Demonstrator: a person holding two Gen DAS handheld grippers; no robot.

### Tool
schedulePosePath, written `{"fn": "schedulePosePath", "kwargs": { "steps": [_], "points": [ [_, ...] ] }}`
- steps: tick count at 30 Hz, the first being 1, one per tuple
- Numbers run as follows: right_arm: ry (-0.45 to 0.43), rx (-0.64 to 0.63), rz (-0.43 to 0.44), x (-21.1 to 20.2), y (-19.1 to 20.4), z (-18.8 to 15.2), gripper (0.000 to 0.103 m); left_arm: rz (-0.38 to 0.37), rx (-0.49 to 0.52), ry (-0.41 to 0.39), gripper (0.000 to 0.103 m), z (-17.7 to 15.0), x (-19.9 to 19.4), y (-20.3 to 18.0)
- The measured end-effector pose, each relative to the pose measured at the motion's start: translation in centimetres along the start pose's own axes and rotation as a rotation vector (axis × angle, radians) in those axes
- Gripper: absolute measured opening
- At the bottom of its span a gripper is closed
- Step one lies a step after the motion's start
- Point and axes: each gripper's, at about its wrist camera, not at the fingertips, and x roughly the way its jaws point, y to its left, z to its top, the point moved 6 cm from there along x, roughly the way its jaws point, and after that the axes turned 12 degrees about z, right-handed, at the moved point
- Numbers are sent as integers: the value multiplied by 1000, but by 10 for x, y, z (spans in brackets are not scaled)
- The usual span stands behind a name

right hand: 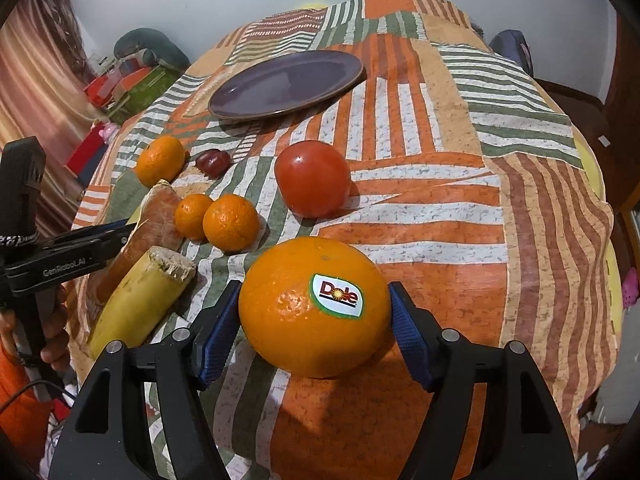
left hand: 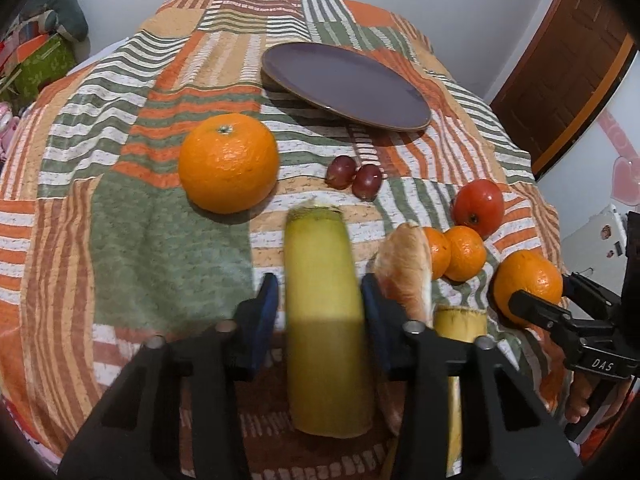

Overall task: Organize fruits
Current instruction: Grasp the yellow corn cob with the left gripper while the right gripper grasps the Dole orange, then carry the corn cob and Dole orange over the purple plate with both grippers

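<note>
My left gripper is open around a yellow-green cut stalk piece that lies between its blue pads without clear contact. A second stalk piece and a bread roll lie beside it. My right gripper is shut on a large orange with a Dole sticker. Another large orange, two red grapes, a red tomato and two small mandarins lie on the cloth. The purple plate is empty at the back.
The striped patchwork cloth covers a rounded table that drops off at all sides. Boxes and a cushion sit beyond the left edge. A wooden door stands at the right.
</note>
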Motion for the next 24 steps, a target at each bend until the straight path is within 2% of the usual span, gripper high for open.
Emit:
{"fn": "schedulePosePath", "kwargs": {
  "steps": [4,8,15,24],
  "points": [
    [-6,15,6,-3,-1,1,67,15,10,-10,37,0,-2,-2],
    [-22,4,-36,-8,-2,4,67,14,3,-27,37,0,-12,2],
    [-91,-19,-67,-29,1,19,67,25,2,-116,36,7,-47,9],
    [-201,-97,-84,-52,23,58,67,12,-17,-235,35,33,-90,12]
  ]
}}
